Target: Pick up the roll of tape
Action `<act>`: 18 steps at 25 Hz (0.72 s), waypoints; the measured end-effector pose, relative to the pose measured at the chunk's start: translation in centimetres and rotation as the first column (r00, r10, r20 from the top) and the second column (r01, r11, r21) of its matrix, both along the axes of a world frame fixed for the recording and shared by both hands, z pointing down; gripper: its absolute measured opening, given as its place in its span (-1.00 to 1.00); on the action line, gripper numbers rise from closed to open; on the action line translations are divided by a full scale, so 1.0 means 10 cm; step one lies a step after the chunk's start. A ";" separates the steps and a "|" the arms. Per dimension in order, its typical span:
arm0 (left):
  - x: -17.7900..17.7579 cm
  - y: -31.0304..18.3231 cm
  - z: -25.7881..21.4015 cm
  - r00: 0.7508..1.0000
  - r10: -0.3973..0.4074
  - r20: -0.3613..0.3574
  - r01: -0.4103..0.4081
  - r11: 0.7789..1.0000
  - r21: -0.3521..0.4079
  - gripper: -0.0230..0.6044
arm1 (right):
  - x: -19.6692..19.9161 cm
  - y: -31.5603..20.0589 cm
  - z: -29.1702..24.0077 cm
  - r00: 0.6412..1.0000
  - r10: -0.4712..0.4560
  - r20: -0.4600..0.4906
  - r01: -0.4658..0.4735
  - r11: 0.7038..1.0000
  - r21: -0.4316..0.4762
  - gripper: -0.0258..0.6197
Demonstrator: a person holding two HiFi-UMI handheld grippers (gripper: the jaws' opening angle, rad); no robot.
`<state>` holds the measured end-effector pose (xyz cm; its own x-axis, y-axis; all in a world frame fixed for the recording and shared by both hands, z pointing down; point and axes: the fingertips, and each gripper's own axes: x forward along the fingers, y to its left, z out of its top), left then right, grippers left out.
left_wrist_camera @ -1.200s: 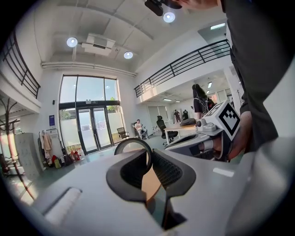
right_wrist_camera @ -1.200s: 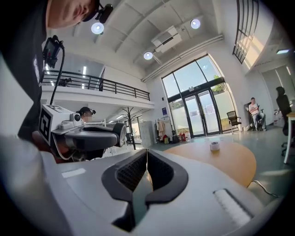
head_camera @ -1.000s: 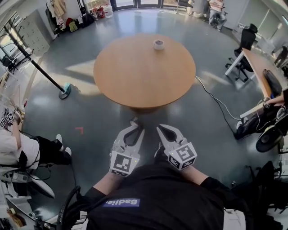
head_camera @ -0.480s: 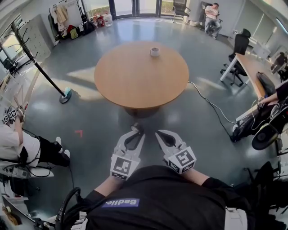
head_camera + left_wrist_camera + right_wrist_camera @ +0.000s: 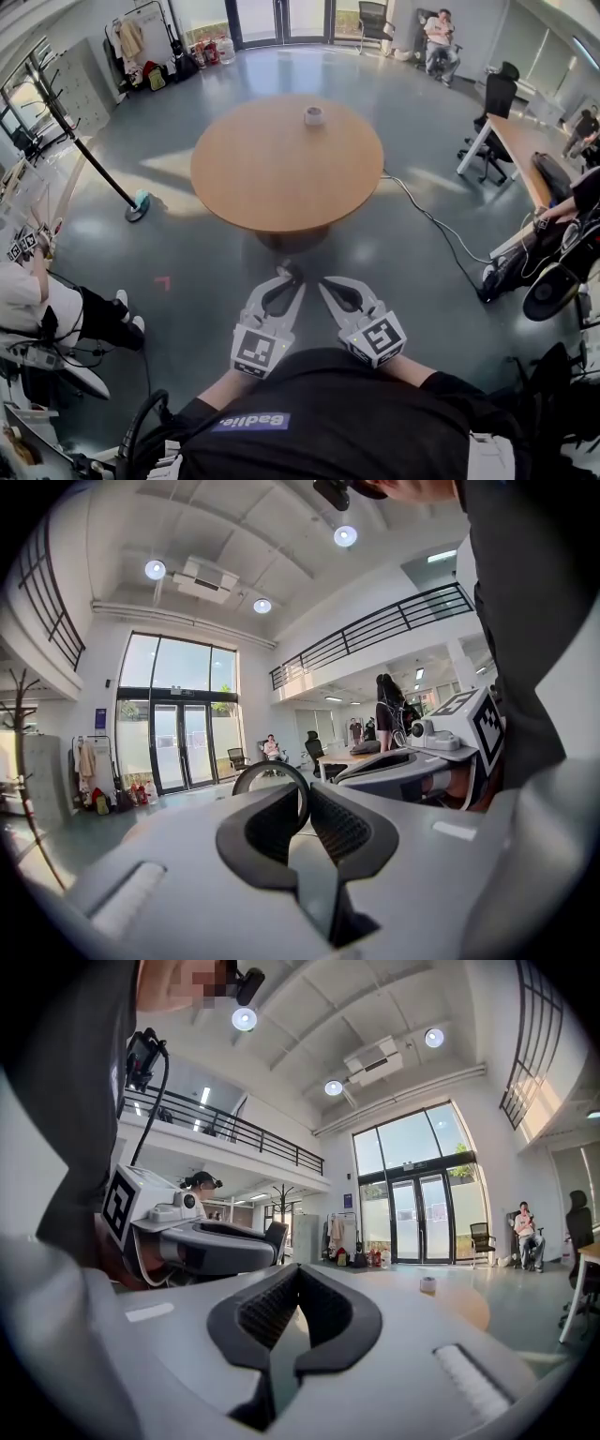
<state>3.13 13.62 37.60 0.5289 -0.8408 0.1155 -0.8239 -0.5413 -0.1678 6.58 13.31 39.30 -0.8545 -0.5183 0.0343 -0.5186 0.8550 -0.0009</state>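
The roll of tape [image 5: 313,115] is small and pale and stands near the far edge of a round wooden table [image 5: 281,173]. It also shows far off in the right gripper view [image 5: 427,1284]. Both grippers are held close to the person's body, well short of the table. My left gripper [image 5: 289,277] is shut on a thin dark ring [image 5: 270,778] that stands up between its pads. My right gripper [image 5: 325,282] is shut with nothing in it, its pads meeting at the tips [image 5: 298,1274].
A cable [image 5: 431,220] runs across the grey floor right of the table. A pole stand [image 5: 136,200] rises at the left. Seated people are at the left [image 5: 28,309], right [image 5: 562,234] and far back [image 5: 436,28]. A desk with chairs [image 5: 511,131] is at the right.
The table and tape have slid down and a little left in the head view and look slightly smaller. Both grippers keep their stance close to the body.
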 end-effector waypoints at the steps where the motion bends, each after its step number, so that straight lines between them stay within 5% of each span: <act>1: 0.02 0.01 0.00 1.000 0.002 0.002 -0.002 1.000 -0.003 -0.73 | 0.01 0.02 -0.01 1.000 -0.003 -0.003 0.003 1.000 0.004 -0.91; 18: 0.22 0.07 0.09 1.000 0.008 0.005 -0.008 1.000 -0.019 -0.73 | 0.24 0.10 0.04 1.000 0.012 0.004 -0.012 1.000 -0.008 -0.91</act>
